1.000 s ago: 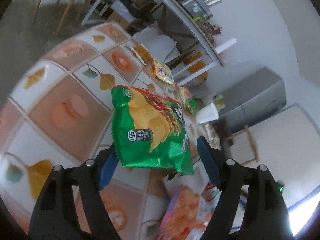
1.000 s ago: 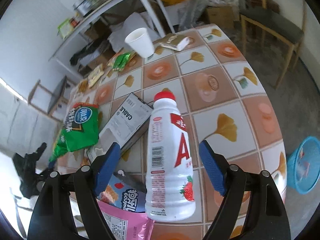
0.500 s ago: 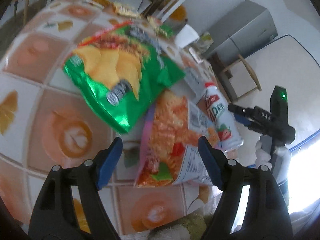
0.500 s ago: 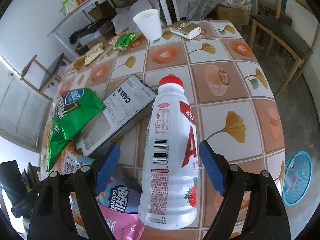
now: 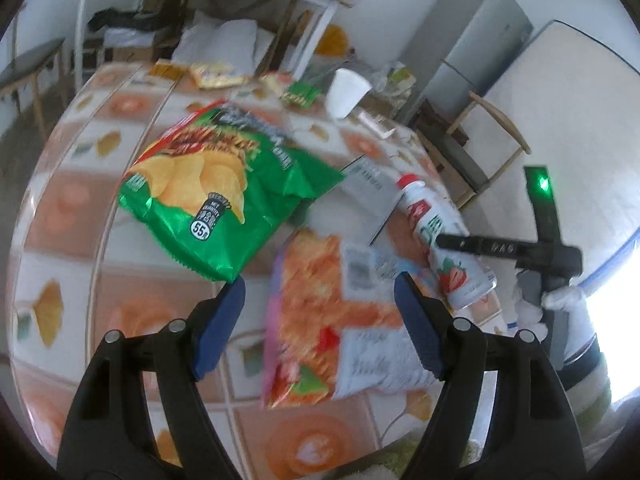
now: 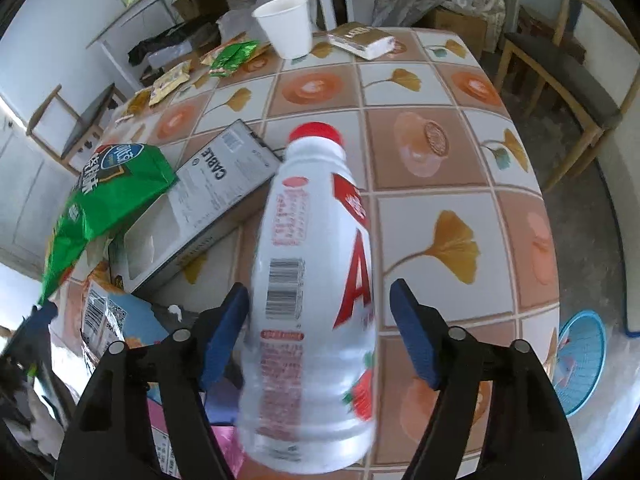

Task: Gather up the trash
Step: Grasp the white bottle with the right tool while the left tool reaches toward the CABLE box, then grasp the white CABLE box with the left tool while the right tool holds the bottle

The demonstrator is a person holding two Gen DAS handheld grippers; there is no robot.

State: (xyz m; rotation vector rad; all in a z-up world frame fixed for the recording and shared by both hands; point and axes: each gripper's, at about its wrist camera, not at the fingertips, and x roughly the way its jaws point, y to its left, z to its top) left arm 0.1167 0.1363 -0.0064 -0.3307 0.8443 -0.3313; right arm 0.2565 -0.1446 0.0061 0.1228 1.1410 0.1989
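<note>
Your right gripper (image 6: 320,328) has the white drink bottle (image 6: 312,280) lying between its blue pads, red cap pointing away from you toward the middle of the tabletop and base nearest the tongs, so the bottle's long axis runs along the fingers, not across them. The jaws are closing on it; the left pad sits at the bottle's side, but a gap shows at the right pad, so you do not yet have a grip. The bottle rests near the table's near edge, its base over a pink wrapper. It is smooth, rounded plastic with a glossy label, likely to roll or slip under a light pinch.

Your left gripper (image 5: 320,320) is wide apart and empty, hanging over the orange snack bag (image 5: 320,320), a crinkly foil packet lying flat at the near edge. Beyond it lies the green chip bag (image 5: 216,200), puffed and shiny, and a flat grey cable box (image 6: 208,208) between that bag and the bottle. A white paper cup (image 6: 286,26) stands upright toward the far edge. A blue basket (image 6: 580,360) sits on the floor off the table's right corner.
</note>
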